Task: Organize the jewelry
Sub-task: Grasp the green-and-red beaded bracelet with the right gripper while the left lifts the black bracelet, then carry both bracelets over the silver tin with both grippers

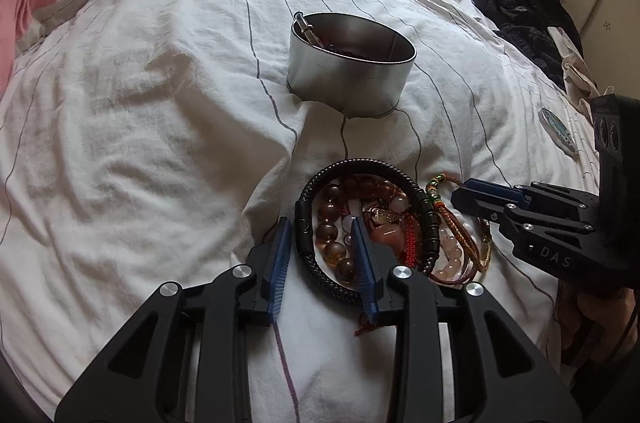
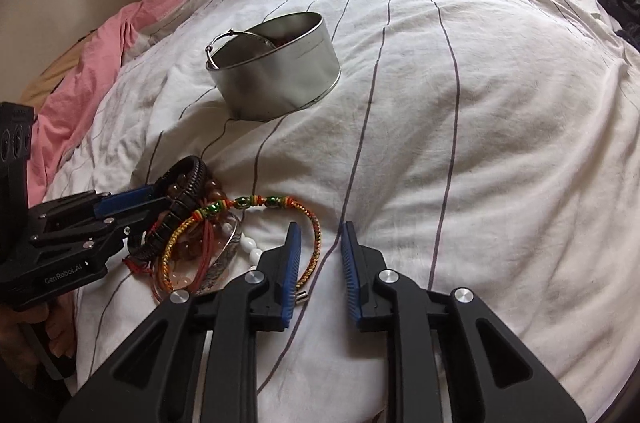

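Note:
A pile of bracelets lies on the white striped sheet (image 1: 120,103): a black braided bracelet (image 1: 308,251), amber bead strings (image 1: 332,235), pale beads (image 1: 452,255) and a woven multicolour cord bracelet (image 2: 248,203). My left gripper (image 1: 320,227) is open, its jaws straddling the left side of the black bracelet and the amber beads. My right gripper (image 2: 320,235) is open and empty, just right of the pile, with the cord bracelet's loop by its left finger. A round metal tin (image 1: 352,71) holding a silver bangle (image 2: 224,43) and dark items stands beyond the pile.
A pink blanket (image 2: 100,55) is bunched at the left. Dark clothing (image 1: 520,15) lies at the far right. A small round patterned lid or disc (image 1: 558,131) rests on the sheet near the right gripper's body.

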### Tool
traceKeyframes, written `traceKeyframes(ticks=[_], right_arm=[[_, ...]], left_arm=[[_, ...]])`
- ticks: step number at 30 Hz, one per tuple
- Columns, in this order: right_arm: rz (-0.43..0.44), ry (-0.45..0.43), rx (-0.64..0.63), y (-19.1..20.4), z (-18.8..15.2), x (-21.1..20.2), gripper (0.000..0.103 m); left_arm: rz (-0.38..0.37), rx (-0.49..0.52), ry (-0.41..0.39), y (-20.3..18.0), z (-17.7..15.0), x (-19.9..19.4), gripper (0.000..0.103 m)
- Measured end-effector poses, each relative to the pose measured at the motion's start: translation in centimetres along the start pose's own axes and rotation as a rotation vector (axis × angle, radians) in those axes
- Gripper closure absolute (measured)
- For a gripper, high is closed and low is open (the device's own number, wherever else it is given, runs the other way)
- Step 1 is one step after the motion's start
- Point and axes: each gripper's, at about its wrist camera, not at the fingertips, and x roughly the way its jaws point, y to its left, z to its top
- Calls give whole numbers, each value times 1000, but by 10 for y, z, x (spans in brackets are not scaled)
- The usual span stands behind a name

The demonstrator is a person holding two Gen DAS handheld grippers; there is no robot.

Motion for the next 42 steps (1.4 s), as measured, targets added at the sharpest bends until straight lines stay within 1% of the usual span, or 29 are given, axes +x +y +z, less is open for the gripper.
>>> traceKeyframes(ticks=[1,2,4,9,12,17,20,24,30,33,37,42], right_arm=[[11,1,3,-1,0,-1,97],[36,1,21,-4,0,-2,99],[113,-18,86,-13,0,-8,99],[298,-115,193,-28,3,-30,99],[376,-160,215,-31,5,-39,99],[441,-219,219,-30,9,-52,99],[453,-242,216,-28,11,-57,99],[447,-247,215,-27,12,-56,99],[444,-284,229,-32,11,-63,99],[442,-298,234,-34,12,-66,99],[432,-323,235,-35,15,-70,99],[420,-367,231,-37,26,-79,99]], left_arm=[[6,9,-1,-1,0,-1,85],[13,21,-7,-3,0,-2,86],[22,39,-20,-6,1,-5,95],[37,66,-30,-11,2,-9,95],[42,73,-41,-12,3,-12,95],[50,87,-64,-15,2,-17,95],[48,94,-84,-17,4,-22,95],[41,99,-109,-19,5,-29,95],[12,81,-160,-17,9,-43,95],[17,84,-178,-17,12,-48,95],[15,86,-179,-18,24,-47,95],[9,86,-194,-16,49,-45,95]])
